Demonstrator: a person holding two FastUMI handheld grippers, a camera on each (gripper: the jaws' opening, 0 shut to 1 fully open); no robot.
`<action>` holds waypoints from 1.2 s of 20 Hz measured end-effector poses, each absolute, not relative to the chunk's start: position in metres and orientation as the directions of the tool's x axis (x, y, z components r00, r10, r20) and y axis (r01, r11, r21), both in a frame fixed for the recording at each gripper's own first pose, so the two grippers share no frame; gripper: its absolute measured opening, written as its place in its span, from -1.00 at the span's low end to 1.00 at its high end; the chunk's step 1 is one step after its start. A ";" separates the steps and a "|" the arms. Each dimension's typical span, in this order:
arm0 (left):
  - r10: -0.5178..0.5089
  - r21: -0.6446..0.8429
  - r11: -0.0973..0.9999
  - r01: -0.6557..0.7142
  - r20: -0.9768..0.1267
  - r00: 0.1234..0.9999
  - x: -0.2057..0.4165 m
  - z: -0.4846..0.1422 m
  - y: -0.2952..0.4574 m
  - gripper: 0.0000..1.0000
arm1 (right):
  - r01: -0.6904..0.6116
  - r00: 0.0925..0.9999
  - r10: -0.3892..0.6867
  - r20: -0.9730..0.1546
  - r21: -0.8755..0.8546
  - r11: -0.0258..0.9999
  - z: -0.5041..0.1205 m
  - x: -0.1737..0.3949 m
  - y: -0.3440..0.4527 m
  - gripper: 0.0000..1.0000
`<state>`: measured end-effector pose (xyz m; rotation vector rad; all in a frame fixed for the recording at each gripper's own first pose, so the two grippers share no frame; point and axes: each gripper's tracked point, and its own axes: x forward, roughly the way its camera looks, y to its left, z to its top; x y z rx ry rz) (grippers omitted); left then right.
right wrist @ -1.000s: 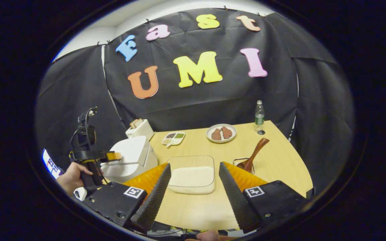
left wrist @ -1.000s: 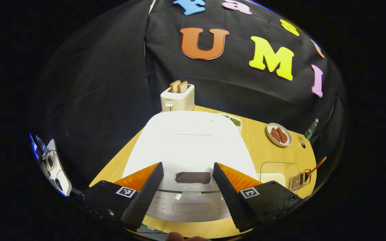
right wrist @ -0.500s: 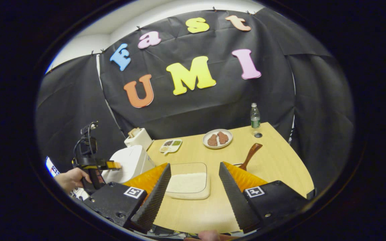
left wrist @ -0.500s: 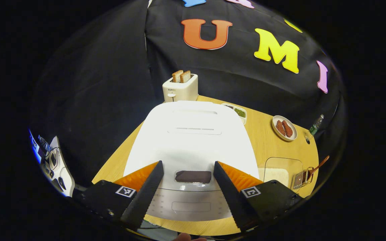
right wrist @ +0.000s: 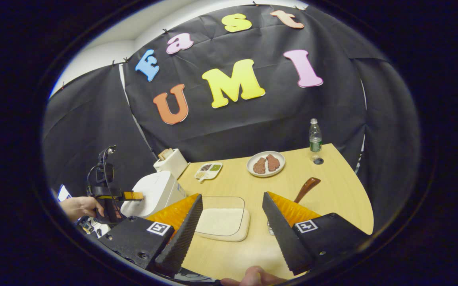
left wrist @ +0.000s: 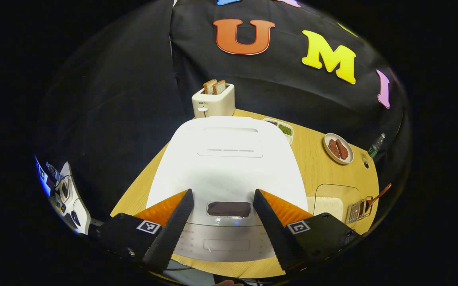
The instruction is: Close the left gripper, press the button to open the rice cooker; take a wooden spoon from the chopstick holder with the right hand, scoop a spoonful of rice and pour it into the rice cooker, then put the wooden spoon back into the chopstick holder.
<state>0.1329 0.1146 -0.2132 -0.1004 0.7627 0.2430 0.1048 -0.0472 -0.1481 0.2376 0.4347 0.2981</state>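
The left tool [left wrist: 222,230] is held with its fingers spread above the closed white rice cooker [left wrist: 227,167] on the wooden worktop [left wrist: 316,171]; a toaster [left wrist: 213,101] is seen behind it, with a wooden spoon [left wrist: 376,196] standing in the chopstick holder [left wrist: 356,210] at right.

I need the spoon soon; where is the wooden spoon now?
In the right gripper view the wooden spoon stands in the chopstick holder on the table's right side, just right of the clear rice container.
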 end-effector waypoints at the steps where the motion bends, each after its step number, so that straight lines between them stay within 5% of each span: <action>1: 0.188 0.001 0.966 -0.258 -0.688 0.701 0.137 -0.212 0.117 1.00 | -0.257 0.857 0.354 -0.373 0.287 0.923 -0.148 0.110 -0.045 0.96; 10: 0.277 0.023 0.944 -0.330 -0.600 0.751 0.149 -0.198 0.129 0.93 | -0.389 0.812 0.482 -0.327 0.313 0.867 -0.134 0.137 -0.023 0.96; 17: 0.270 -0.061 0.946 -0.318 -0.393 0.879 0.132 -0.108 0.127 0.92 | -0.357 0.865 0.422 -0.273 0.256 0.898 -0.112 0.131 -0.018 0.97; 24: 0.125 -0.166 0.973 -0.158 -0.192 0.973 0.069 -0.022 0.110 0.86 | -0.288 0.931 0.314 -0.184 0.155 0.945 -0.063 0.063 0.013 0.97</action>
